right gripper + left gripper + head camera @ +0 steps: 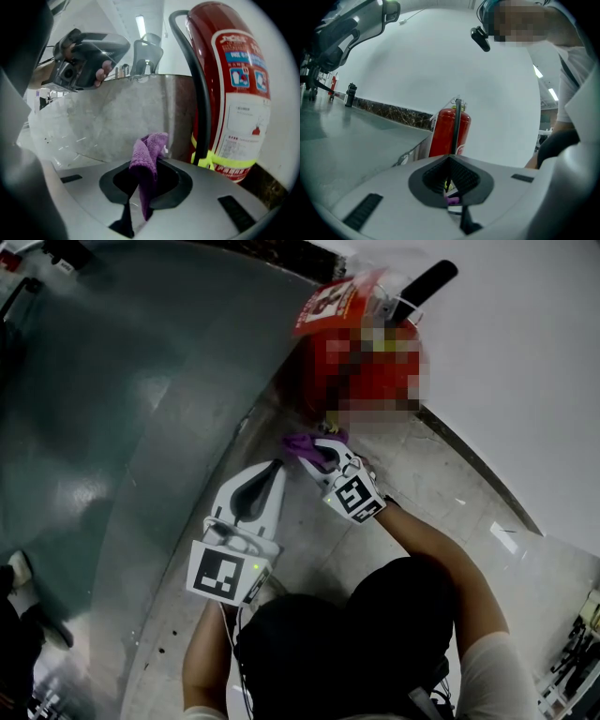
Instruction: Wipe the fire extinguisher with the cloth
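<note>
Fire extinguisher (pixel 370 367), red, stands on the floor at the upper right of the head view, against the white wall. The left gripper (pixel 272 474), at the frame's centre, has its jaws closed on nothing (tips pointing toward the cylinder). Just to its right, the right gripper (pixel 323 454) pinches the purple cloth (pixel 302 442) near the cylinder's base.

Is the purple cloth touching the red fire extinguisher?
Apart. The right gripper view shows a clear gap between the cloth and the fire extinguisher.
</note>
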Motion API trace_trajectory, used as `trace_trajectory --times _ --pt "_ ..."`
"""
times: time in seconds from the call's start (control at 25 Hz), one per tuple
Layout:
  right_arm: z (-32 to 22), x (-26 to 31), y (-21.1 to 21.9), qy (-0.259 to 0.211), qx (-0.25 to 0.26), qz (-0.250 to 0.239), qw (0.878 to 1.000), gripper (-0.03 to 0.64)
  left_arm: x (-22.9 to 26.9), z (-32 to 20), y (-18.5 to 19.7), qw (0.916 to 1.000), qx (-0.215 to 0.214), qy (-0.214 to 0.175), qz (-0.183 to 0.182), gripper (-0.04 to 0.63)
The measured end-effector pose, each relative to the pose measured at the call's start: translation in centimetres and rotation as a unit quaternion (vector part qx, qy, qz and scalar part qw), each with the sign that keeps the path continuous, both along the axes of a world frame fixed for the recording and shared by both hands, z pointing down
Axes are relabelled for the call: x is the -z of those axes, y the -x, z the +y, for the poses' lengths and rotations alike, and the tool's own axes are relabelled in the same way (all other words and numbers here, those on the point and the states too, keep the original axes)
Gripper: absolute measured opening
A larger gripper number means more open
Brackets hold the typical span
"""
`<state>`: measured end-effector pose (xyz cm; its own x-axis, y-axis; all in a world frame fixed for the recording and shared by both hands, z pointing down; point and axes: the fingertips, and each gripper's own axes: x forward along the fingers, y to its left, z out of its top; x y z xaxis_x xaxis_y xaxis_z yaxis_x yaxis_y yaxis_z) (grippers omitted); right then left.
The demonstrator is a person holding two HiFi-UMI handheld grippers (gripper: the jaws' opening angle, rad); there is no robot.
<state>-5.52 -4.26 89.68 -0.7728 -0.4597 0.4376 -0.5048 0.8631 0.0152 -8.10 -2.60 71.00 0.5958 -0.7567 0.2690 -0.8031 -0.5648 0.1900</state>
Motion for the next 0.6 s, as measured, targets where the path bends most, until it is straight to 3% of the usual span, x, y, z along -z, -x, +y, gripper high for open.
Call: trace_trajectory --times 0.48,0.6 --pt "3.6 -2.1 0.4 0.095 0.020 -0.013 0.995 0.059 -0.5 0.5 0.3 1.0000 0.006 0.003 -0.001 0.005" --pt "3.4 -1.5 -1.0 0.105 -0.021 -0.034 0.994 0.058 -0.7 0.5 0.1 1.0000 0.004 0.003 0.000 0.005"
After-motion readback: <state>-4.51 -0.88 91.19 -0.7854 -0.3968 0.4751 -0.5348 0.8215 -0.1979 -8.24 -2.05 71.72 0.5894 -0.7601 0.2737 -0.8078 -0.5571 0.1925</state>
